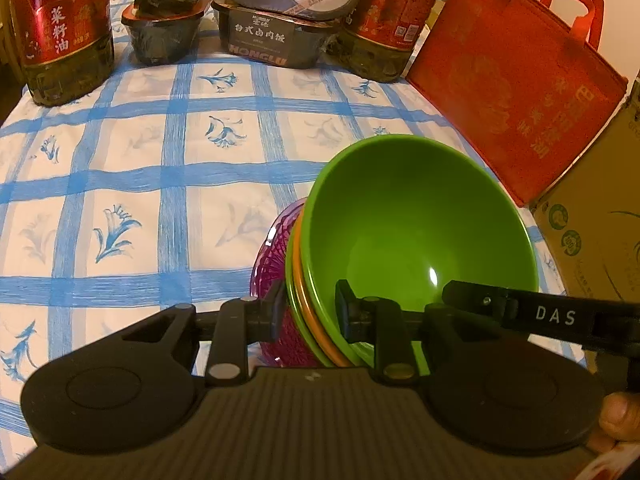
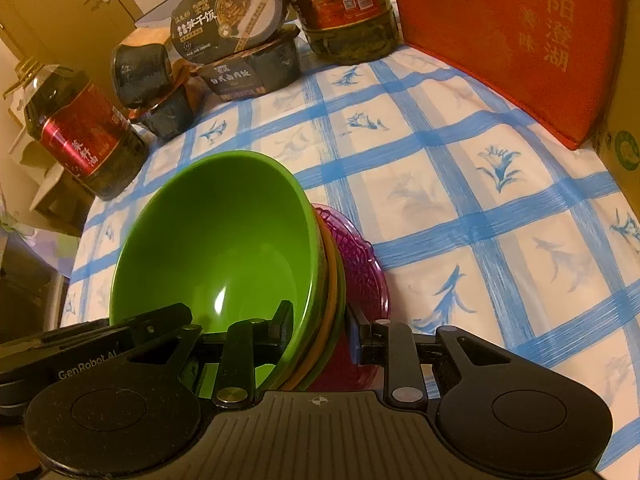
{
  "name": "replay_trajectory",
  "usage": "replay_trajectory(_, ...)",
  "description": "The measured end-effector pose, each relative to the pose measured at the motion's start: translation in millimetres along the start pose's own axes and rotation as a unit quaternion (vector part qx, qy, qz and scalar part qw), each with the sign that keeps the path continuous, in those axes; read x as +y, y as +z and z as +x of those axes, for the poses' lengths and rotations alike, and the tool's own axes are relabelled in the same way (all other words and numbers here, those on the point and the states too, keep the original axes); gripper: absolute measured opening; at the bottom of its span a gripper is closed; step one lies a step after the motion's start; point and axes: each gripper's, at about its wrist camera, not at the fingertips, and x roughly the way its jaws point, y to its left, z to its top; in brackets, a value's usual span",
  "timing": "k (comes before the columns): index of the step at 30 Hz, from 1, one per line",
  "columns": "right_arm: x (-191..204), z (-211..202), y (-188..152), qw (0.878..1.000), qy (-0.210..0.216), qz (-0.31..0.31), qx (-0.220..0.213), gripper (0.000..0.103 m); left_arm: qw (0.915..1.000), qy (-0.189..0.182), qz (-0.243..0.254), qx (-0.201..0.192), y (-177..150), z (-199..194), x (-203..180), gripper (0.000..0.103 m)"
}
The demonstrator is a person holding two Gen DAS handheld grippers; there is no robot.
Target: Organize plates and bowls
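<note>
- Left gripper and right gripper: both clenched on opposite rims of the nested stack.
- Risk: green bowl sits loose above the purple dish; uneven tilt could slide it off.

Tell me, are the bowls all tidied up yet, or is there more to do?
Nearly! Done: the green bowl already sits nested in an orange one, another green one and a purple plate underneath. In hand: the left gripper and right gripper both have their jaws clamped on the stack's rims, tilted over the checked tablecloth. Left: setting the stack down and letting go.
</note>
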Motion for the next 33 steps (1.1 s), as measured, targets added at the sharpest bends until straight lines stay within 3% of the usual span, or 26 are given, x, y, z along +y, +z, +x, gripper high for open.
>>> replay_trajectory(4,-1,-1,-1,1.0,0.012,0.0,-0.003,0.035,0.9999,-0.006,-0.007,-0.004,-2,0,2,0.023)
replay_trajectory(6,-1,-3,-2,1.0,0.014,0.001,-0.007,0.052,0.9998,-0.01,-0.013,-0.007,-3,-1,4,0.024)
replay_trajectory(7,-1,-4,-4,1.0,0.015,0.001,-0.009,0.055,0.9998,-0.012,-0.016,-0.008,-3,-2,5,0.024)
replay_trajectory(12,-4,-10,-9,1.0,0.016,0.005,-0.013,0.063,0.9994,-0.016,-0.022,-0.022,-7,-12,6,0.031)
replay_trajectory(26,-7,-61,-38,0.996,0.063,0.015,-0.059,0.069,0.9959,-0.027,-0.045,-0.074,-41,-75,12,0.05)
replay_trajectory(31,-8,-77,-64,0.995,0.073,0.018,-0.07,0.07,0.9941,-0.006,-0.055,-0.093,-67,-93,15,0.054)
replay_trajectory(33,-7,-82,-78,0.995,0.068,0.014,-0.074,0.07,0.994,0.007,-0.052,-0.096,-81,-97,14,0.06)
